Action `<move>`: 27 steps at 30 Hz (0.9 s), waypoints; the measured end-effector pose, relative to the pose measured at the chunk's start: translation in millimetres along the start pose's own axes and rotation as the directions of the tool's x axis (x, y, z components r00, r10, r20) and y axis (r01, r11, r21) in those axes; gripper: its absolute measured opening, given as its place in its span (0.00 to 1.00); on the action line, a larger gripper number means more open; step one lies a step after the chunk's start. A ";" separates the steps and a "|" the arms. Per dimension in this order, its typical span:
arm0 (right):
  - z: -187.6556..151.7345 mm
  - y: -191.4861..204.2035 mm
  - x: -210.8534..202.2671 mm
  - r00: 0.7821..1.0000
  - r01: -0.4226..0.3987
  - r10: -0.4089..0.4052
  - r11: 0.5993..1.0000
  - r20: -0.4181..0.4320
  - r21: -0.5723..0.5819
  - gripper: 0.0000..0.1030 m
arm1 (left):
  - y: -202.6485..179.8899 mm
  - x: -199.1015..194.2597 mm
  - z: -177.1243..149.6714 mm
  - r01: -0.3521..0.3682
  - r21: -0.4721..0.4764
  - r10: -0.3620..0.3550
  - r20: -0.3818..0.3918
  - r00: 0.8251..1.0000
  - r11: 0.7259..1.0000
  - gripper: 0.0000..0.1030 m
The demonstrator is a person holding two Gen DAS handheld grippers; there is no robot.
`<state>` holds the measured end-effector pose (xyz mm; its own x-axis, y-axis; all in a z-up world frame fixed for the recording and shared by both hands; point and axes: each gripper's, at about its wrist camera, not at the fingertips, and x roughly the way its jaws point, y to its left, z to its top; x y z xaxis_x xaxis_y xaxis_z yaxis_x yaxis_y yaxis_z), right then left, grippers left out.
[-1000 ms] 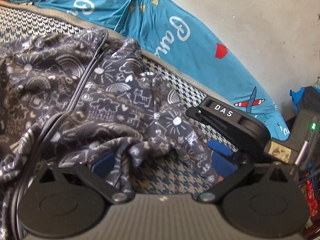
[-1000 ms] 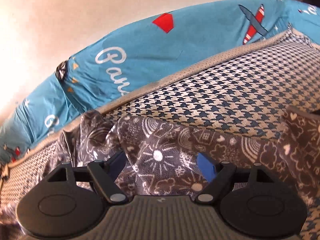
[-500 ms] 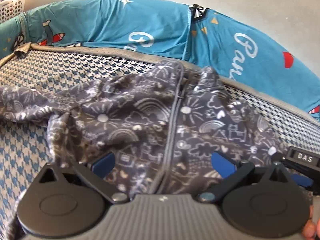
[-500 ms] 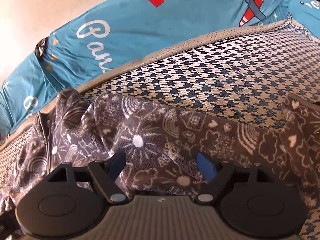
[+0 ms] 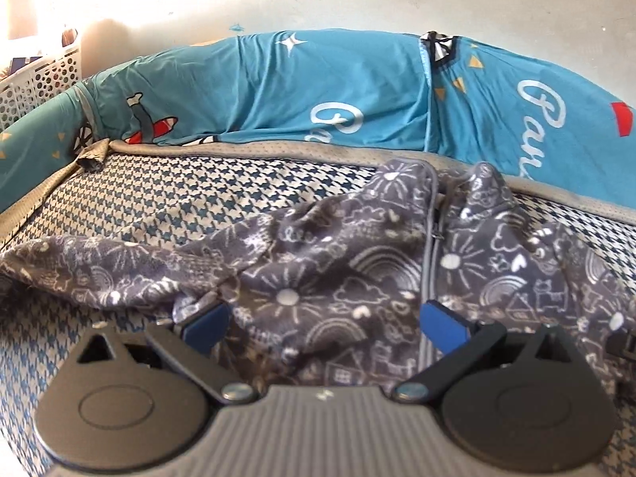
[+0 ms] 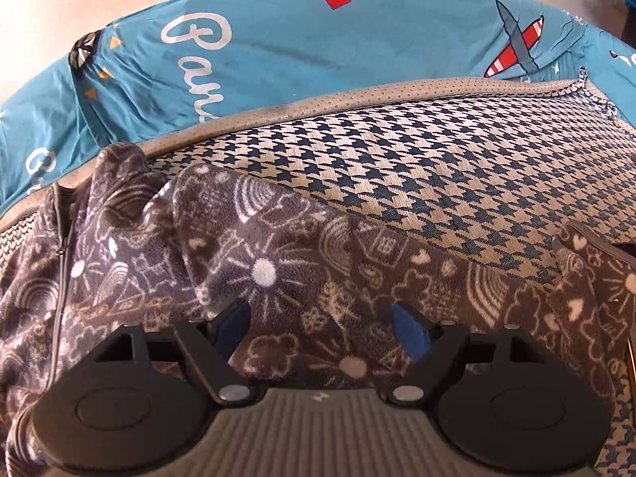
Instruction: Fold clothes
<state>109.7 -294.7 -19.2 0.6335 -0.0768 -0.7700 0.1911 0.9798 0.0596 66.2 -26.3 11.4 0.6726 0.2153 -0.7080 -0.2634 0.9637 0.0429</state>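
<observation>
a grey zip-up fleece jacket printed with white doodles lies crumpled on the houndstooth mattress, its collar up against the far edge where a teal airplane-print sheet rises behind. one sleeve trails toward the left edge. the left gripper hovers over the jacket front beside the zipper, blue pads spread wide, pinching nothing. the right gripper hangs over the other sleeve, jaws likewise wide apart with fleece below them. a white perforated basket stands beyond the far left corner.

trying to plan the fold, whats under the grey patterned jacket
The grey patterned jacket lies on the houndstooth mattress, which shows all around it. Anything directly beneath the fabric is covered.
</observation>
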 end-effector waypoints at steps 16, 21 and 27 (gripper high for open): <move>7.0 2.9 26.2 0.988 0.002 0.004 0.999 0.154 -0.039 0.83 | -38.6 8.0 -5.1 0.021 0.106 -0.018 -0.031 0.999 0.994 1.00; 4.0 5.3 32.0 0.979 0.005 0.006 0.998 0.205 -0.055 0.87 | -49.2 7.2 -6.8 0.043 0.125 -0.037 -0.047 0.998 0.991 1.00; -0.3 5.5 34.1 0.966 0.004 0.011 0.998 0.258 -0.055 0.90 | -49.2 7.4 -7.6 0.052 0.124 -0.045 -0.060 0.997 0.991 1.00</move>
<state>132.2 -291.9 -45.3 0.8077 -0.1113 -0.5790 0.1518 0.9882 0.0218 78.8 -73.4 -1.3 0.6410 0.1617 -0.7503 -0.1398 0.9858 0.0930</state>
